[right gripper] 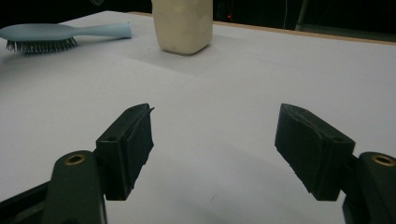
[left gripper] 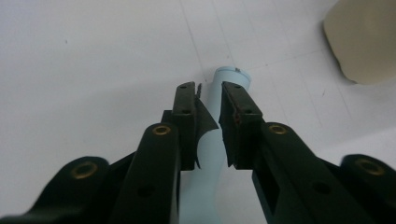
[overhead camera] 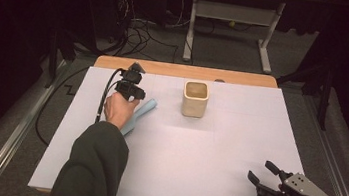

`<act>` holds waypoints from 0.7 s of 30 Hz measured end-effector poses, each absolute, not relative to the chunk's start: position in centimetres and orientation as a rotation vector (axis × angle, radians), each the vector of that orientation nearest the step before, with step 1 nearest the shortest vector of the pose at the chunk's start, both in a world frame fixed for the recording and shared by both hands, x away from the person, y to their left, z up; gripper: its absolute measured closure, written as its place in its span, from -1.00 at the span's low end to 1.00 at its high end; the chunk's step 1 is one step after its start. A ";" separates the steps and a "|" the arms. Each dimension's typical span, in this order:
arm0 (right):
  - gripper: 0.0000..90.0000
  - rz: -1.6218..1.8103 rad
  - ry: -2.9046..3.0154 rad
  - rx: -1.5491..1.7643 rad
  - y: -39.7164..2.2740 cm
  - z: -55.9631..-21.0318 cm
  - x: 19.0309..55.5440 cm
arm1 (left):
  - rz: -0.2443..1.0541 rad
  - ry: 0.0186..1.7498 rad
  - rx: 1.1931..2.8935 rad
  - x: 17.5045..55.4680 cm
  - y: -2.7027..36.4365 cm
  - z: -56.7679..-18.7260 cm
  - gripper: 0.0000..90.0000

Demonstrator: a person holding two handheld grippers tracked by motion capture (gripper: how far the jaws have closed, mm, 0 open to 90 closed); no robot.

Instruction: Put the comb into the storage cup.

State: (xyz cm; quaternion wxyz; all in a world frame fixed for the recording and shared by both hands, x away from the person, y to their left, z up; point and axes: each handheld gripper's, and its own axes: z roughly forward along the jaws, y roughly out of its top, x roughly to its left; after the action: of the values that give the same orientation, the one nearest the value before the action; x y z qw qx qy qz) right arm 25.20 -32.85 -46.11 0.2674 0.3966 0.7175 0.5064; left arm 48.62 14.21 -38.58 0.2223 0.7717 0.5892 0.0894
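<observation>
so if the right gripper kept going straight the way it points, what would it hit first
Probably the cream cup. The right gripper, jaws open, faces it across bare white table; the blue hairbrush lies off to the side. Depth is hard to judge.

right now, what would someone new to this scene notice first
The left gripper, at the table's far left, has its jaws around the handle of a light blue hairbrush lying on the white table. Just right of it stands a cream square-sided cup. The right gripper waits open at the near right corner.
</observation>
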 end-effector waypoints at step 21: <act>-0.36 1.346 1.938 1.068 -32.9 -46.2 25.3 | 0.163 1.744 2.140 50.9 13.5 -41.9 0.99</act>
State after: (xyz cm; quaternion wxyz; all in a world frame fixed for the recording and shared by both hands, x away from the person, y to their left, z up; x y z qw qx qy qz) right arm 25.26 -32.88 -46.15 0.2724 0.3967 0.7199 0.5001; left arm 50.94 13.48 -41.89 0.1870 0.7601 0.6196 0.0580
